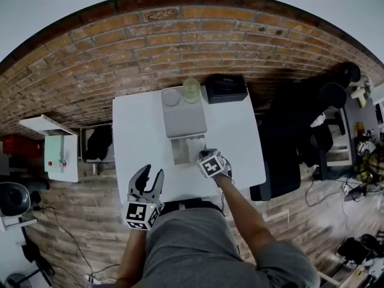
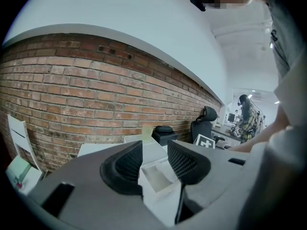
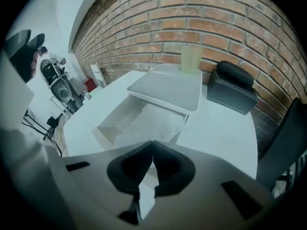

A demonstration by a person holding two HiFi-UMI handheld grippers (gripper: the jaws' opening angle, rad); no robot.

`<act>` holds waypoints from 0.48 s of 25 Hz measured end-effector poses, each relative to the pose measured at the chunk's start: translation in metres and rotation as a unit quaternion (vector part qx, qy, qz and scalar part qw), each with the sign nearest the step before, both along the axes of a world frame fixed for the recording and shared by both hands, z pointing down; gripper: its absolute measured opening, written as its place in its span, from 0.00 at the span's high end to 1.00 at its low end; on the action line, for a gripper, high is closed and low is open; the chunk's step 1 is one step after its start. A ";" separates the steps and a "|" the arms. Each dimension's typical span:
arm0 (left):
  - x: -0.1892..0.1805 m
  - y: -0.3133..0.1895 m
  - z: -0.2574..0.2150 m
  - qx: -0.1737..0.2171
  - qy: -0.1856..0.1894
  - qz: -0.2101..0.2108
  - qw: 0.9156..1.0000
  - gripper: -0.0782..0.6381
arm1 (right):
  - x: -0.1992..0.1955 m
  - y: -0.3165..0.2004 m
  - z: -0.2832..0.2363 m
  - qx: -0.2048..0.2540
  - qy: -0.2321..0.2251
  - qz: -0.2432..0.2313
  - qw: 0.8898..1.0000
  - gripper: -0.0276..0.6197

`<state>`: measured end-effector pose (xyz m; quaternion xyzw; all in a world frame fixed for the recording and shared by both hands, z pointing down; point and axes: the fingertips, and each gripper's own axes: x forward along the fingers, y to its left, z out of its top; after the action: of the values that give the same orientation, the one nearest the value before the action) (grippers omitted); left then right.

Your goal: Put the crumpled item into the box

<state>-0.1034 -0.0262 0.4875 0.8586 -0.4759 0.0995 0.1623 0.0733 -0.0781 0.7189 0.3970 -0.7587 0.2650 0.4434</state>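
The white table [image 1: 135, 131] stands against a brick wall, and the person is at its near edge with a gripper in each hand. Around the middle of the table, closer to the near edge, sits an open white box [image 1: 177, 152] [image 3: 108, 128]. The crumpled item [image 1: 195, 147] [image 3: 151, 121], a wad of pale, thin stuff, lies inside the box, bunched toward its right side and far end.

The right gripper [image 1: 207, 159] [image 3: 152, 147] is tilted steeply down at the box's near right corner. Its jaws are pressed together with the tips meeting, and nothing is caught between them. The wad lies just beyond the tips, and I cannot tell whether they touch it.

The left gripper [image 1: 151, 174] [image 2: 153, 150] hangs over the near edge of the table, left of the box and apart from it. It points almost level toward the wall, with its jaws spread and nothing between them.

A flat grey slab [image 1: 185, 120] [image 3: 168, 87] runs from the box's far end toward the far edge of the table and seems to overlap that end. At the slab's far end stand a pale see-through cup [image 1: 191, 90] [image 3: 191, 59] and, on its left, a round grey disc [image 1: 171, 96]. A black case [image 1: 226, 87] [image 3: 232, 87] sits at the far right corner of the table. A black chair [image 1: 282, 155] stands off the right edge.
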 end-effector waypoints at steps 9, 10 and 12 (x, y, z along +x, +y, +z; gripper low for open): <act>-0.012 0.004 0.000 -0.001 -0.001 -0.017 1.000 0.68 | -0.011 -0.005 0.011 -0.026 -0.010 0.004 1.000 0.94; -0.012 0.004 0.000 -0.002 -0.001 -0.018 1.000 0.68 | -0.011 -0.005 0.011 -0.023 -0.012 0.006 1.000 0.94; -0.012 0.004 0.000 -0.001 0.000 -0.018 1.000 0.68 | -0.012 -0.007 0.011 -0.016 -0.013 0.004 1.000 0.91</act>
<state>-0.1154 -0.0224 0.4871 0.8497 -0.4914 0.0968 0.1648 0.0615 -0.0853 0.7304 0.3893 -0.7586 0.2840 0.4386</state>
